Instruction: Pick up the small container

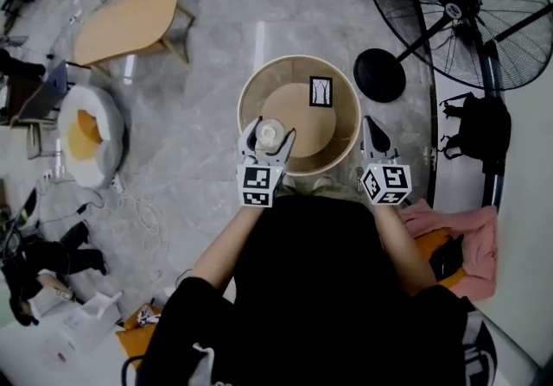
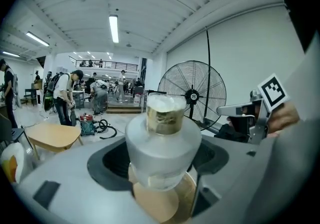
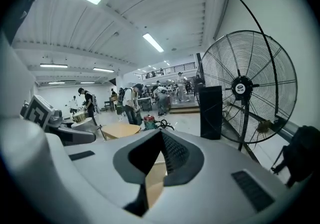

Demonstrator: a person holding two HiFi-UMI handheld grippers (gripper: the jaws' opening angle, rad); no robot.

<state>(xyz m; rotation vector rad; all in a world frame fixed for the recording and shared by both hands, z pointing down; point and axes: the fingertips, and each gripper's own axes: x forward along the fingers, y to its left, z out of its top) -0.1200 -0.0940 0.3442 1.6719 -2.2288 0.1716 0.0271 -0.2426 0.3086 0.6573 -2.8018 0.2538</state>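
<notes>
1. In the head view the person's dark torso (image 1: pixel 320 289) covers the near rim of the round table (image 1: pixel 348 99).
2. The left gripper (image 1: pixel 268 136) is clamped on the small container (image 2: pixel 165 115) over the table's near-left edge. Its jaws press against the sides and mask the lower body, so only the white cap and a gold band show clearly. Whether the base is clear of the table cannot be told.
3. The right gripper (image 1: pixel 371 129) sits just outside the table's right rim, with its jaws together and nothing between them.
4. Farther in, a small black-and-white card (image 1: pixel 320 91) stands on the table — its print is too small to read.
5. Beyond, a large fan (image 1: pixel 471 0) is cut off by the frame's top edge.
</notes>
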